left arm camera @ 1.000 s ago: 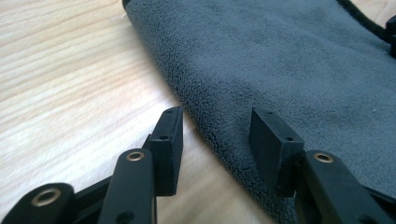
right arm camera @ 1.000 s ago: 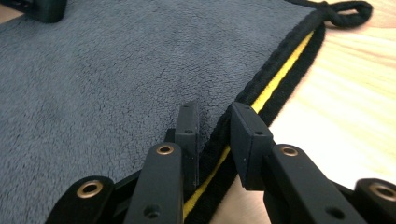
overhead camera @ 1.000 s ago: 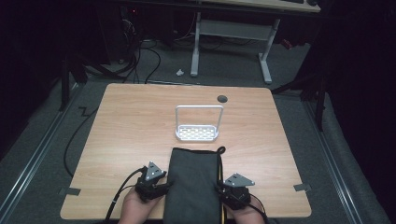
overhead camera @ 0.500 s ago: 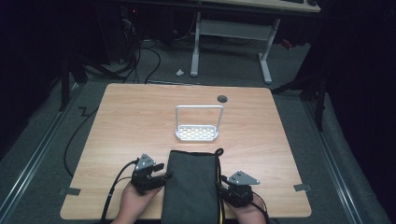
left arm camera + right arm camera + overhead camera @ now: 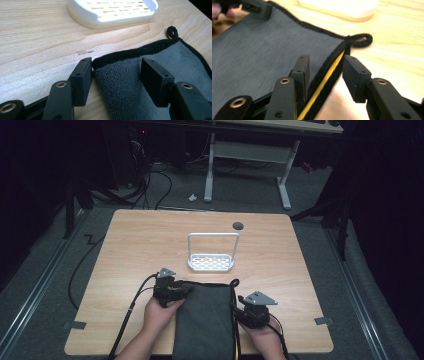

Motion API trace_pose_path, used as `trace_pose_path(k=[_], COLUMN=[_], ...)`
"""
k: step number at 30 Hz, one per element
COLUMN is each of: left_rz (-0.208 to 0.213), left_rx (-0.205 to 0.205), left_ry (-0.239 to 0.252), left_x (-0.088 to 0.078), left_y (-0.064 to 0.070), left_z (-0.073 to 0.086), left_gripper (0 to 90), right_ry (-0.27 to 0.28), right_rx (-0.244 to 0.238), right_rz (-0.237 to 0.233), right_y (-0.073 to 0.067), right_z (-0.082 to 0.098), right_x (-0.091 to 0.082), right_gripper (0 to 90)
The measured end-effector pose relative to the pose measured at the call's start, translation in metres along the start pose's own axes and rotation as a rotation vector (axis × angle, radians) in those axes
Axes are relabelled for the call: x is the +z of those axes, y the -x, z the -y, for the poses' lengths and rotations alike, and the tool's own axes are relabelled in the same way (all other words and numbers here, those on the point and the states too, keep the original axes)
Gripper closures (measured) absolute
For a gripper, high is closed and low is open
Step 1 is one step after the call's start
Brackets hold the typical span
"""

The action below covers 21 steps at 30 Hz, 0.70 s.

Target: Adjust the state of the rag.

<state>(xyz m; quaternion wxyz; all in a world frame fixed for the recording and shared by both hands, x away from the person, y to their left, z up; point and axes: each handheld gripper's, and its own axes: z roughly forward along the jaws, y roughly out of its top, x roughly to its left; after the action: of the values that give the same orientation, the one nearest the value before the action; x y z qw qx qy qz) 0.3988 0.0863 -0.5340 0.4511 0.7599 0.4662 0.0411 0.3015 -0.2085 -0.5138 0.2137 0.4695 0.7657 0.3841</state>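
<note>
On the counter [image 5: 130,250] the folded grey towel [image 5: 205,320] lies flat; left gripper [image 5: 116,72] and right gripper [image 5: 325,72] have just been opening, pads clear of its edges, fold apparently finished.

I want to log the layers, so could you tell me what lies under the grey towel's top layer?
Under the grey towel, a yellow layer shows at its right edge, and the wooden table lies beneath. How far the yellow extends is covered.
</note>
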Motion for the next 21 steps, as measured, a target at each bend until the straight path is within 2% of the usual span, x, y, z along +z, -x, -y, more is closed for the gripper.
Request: trace_pose_path(k=[3,6,11,13,16,20,21], left_rz=[-0.004,-0.003,0.0,-0.002,0.004,0.035,0.046], left_rx=[-0.009,-0.01,0.008,0.02,0.017,-0.014,-0.024], left_ry=[0.004,0.005,0.002,0.001,0.007,0.004,0.003], left_x=[0.0,-0.001,0.0,0.0,-0.001,-0.001,-0.001], left_y=[-0.001,-0.002,-0.001,0.0,0.0,-0.004,-0.005], left_z=[-0.001,-0.001,0.001,0.002,0.004,0.004,0.003], left_gripper=[44.0,44.2,46.8,48.5,50.9,55.0,55.9], right_ry=[-0.019,-0.045,-0.064,-0.069,-0.067,-0.069,-0.067], right_rx=[0.029,0.044,0.061,0.079,0.11,0.108,0.091], right_rz=[-0.002,0.018,0.042,0.06,0.06,0.04,0.044], right_y=[0.005,0.01,0.012,0.013,0.017,0.015,0.014], right_z=[-0.008,-0.014,-0.019,-0.019,-0.019,-0.019,-0.019], right_x=[0.015,0.031,0.047,0.051,0.052,0.052,0.052], right_gripper=[53.0,51.3,47.6,45.8,46.0,50.6,52.1])
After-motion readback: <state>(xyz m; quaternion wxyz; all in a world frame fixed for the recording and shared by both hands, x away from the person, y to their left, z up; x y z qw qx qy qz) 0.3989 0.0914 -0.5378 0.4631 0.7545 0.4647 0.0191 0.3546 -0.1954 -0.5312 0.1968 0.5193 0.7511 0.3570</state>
